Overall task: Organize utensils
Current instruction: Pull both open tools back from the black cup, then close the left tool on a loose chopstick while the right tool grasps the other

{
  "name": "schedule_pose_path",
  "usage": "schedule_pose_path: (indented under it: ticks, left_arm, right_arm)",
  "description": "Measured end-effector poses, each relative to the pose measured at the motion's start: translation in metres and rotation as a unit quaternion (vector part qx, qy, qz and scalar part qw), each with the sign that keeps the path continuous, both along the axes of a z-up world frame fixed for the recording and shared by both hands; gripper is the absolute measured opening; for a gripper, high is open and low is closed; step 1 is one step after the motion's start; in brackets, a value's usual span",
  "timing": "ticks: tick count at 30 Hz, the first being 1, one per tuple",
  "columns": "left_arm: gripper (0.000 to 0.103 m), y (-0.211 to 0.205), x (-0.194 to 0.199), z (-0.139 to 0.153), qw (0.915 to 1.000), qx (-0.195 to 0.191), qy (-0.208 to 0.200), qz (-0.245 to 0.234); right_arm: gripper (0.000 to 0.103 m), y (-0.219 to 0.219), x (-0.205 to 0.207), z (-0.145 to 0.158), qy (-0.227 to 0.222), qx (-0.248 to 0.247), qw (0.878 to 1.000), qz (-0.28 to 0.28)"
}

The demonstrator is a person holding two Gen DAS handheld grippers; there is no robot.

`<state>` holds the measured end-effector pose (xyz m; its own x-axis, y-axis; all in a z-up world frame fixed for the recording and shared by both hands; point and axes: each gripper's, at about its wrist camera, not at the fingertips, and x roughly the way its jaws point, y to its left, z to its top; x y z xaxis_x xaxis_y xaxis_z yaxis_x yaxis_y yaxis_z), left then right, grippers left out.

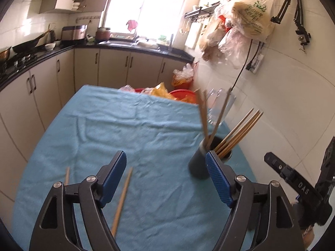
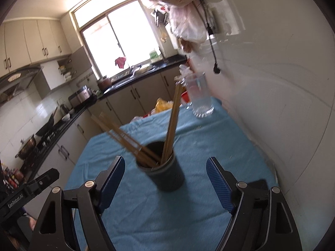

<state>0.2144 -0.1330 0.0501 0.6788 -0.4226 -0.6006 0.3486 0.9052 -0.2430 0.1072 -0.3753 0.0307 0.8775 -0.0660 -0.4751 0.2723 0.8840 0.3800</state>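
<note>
Kitchen table under wrinkled blue cloth (image 1: 129, 125); dark round utensil cup (image 2: 165, 173) near wall edge collects wooden chopsticks (image 2: 171, 123); two loose wooden sticks (image 1: 122, 198) wait at near edge; my left tongs (image 1: 166, 163) and right tongs (image 2: 165, 167) gape wide, empty

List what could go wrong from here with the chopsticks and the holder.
1. The dark holder sits between the open right tool pads; a nudge might tip it.
2. Chopsticks in the holder lean outward and could snag a finger.
3. The loose chopstick lies flat on the blue cloth, awkward for the left tool.
</note>
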Motion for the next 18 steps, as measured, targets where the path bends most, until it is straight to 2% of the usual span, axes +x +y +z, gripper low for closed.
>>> schedule_pose_path:
  ticks: [4,8,14,18]
  left_arm:
    - [0.081,0.037,-0.014,-0.019,0.9995,0.008,0.022,0.020]
    - [0.090,0.085,-0.023,-0.043,0.9966,0.007,0.057,0.059]
    - [0.090,0.155,-0.029,-0.069,0.9862,0.003,0.096,0.135]
    - [0.090,0.180,-0.032,-0.078,0.9810,0.009,0.105,0.163]
  right_arm:
    - [0.084,0.022,0.004,-0.010,0.018,-0.007,0.999,0.028]
    - [0.084,0.050,0.013,-0.023,0.047,-0.016,0.997,0.061]
    - [0.084,0.096,0.032,-0.040,0.093,-0.023,0.989,0.117]
    - [0.084,0.116,0.050,-0.052,0.129,0.007,0.980,0.152]
